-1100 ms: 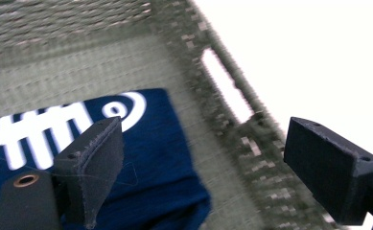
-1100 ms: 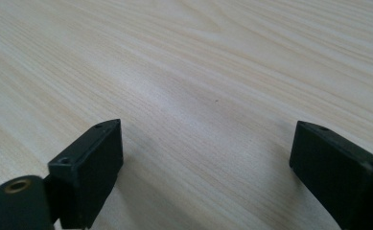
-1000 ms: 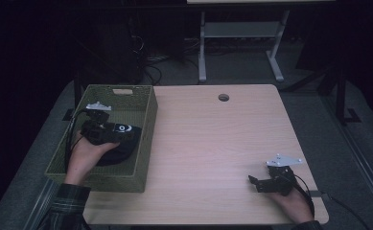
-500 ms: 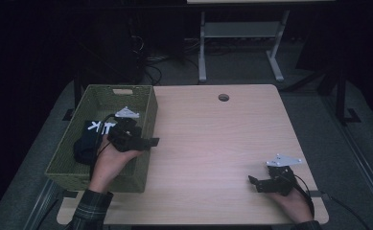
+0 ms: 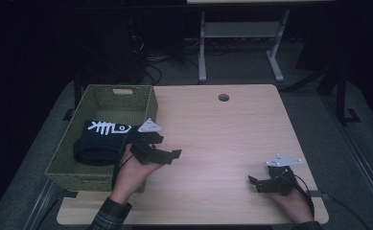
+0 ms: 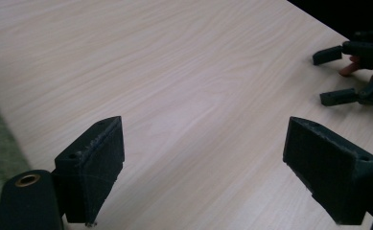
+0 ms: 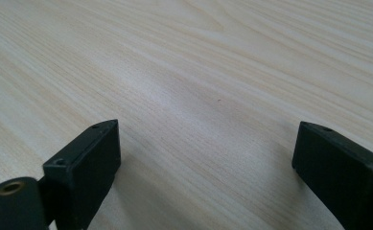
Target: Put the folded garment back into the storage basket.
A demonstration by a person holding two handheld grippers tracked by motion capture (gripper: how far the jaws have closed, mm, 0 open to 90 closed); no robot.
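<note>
The table (image 5: 222, 143) was found bare across its middle. The basket (image 5: 69, 165) was set along the table's 9 o'clock edge. The dark folded cloth (image 5: 100, 143), marked with a white fishbone, was laid inside it, its long axis judged to run from 9 to 3 o'clock.

The left gripper (image 5: 167, 155) was held just past the basket's 3 o'clock wall, jaws spread wide, nothing gripped. The cloth was located at 9 o'clock from it, close by. The right gripper (image 5: 257, 183) was rested near the 5 o'clock corner, jaws equally wide and empty, well apart from the cloth. The left was therefore judged the nearer.
</note>
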